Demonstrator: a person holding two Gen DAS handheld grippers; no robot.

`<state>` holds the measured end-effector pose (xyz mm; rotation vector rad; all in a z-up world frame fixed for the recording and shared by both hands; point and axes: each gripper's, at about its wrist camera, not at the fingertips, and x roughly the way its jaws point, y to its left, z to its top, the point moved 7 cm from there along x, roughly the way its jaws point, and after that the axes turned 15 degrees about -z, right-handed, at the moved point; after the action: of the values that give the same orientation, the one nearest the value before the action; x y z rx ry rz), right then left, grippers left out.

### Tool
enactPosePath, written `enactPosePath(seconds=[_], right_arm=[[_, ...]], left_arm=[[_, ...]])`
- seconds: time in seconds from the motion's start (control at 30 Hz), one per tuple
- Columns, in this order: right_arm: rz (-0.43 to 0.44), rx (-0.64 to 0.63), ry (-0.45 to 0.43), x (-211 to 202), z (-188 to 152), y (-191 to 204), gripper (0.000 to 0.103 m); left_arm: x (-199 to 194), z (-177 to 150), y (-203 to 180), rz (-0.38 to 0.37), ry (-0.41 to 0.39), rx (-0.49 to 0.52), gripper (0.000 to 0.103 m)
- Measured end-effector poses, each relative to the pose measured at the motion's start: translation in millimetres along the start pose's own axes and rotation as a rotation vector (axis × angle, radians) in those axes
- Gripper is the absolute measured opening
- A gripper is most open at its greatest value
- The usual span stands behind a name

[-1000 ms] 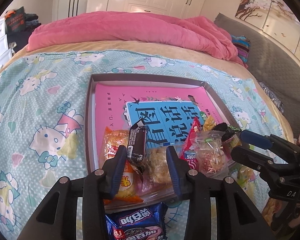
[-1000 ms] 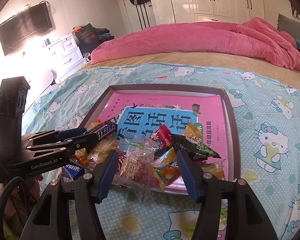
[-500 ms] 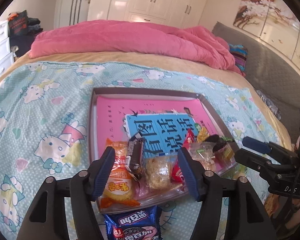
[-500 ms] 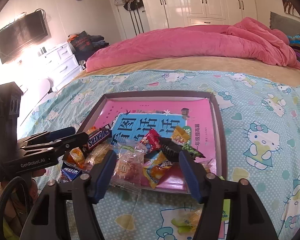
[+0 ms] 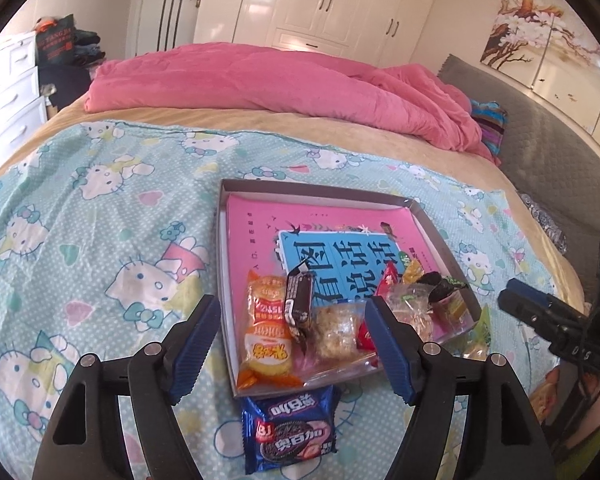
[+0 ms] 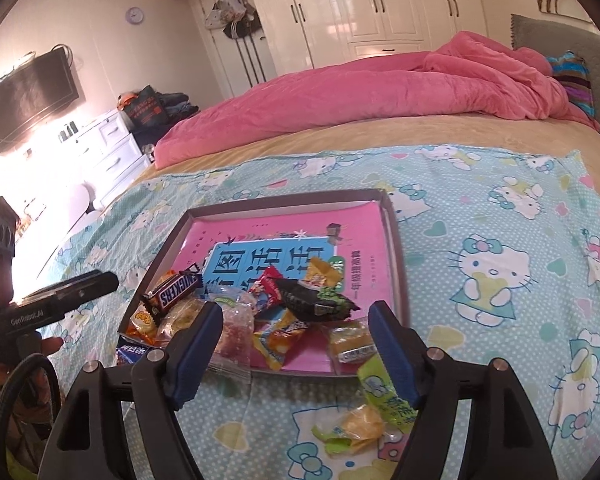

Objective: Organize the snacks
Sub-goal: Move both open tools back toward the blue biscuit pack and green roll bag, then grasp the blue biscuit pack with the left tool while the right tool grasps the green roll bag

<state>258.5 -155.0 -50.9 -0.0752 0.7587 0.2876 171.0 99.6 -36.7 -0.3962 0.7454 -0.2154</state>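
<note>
Bedspread, tray [image 5: 224, 280] near edge | both grippers, left gripper [image 5: 290, 344] and right gripper [image 6: 296, 346], wide open, empty | soft bed: tray tips, Snickers bar [image 6: 176, 290] slides off heap.

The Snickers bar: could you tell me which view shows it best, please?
The right wrist view: the Snickers bar lies label-up in the tray, its name readable. The left wrist view shows it end-on, the lettering foreshortened and unreadable.
</note>
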Motion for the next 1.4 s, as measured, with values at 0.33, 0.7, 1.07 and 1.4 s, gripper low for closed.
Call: enactPosePath(seconds=[0.33,0.7,1.07,1.4], right_arm=[[-0.002,0.026,-0.022,-15.6,-0.7,-14.0,0.081],[-0.024,0.057,0.005,-23.5,-17.7,-31.8,0.081],[-0.038,0.153,0.095,-19.3,-41.0,-59.2,0.081],[-0.042,0.190,0.225,9.2,-78.0,-61.6,0.081]], left_arm=[[-2.6,-11.1,-4.2,-0.006,0.027,-0.014,0.077],[-6.6,-28.2,-6.3,0.013,0.067,-0.016,0.077],[-12.3,-52.5,4.5,0.032,0.101,-0.100,0.077],[-7.9,-77.1,9.4,0.014,0.149,-0.190,0.077]])
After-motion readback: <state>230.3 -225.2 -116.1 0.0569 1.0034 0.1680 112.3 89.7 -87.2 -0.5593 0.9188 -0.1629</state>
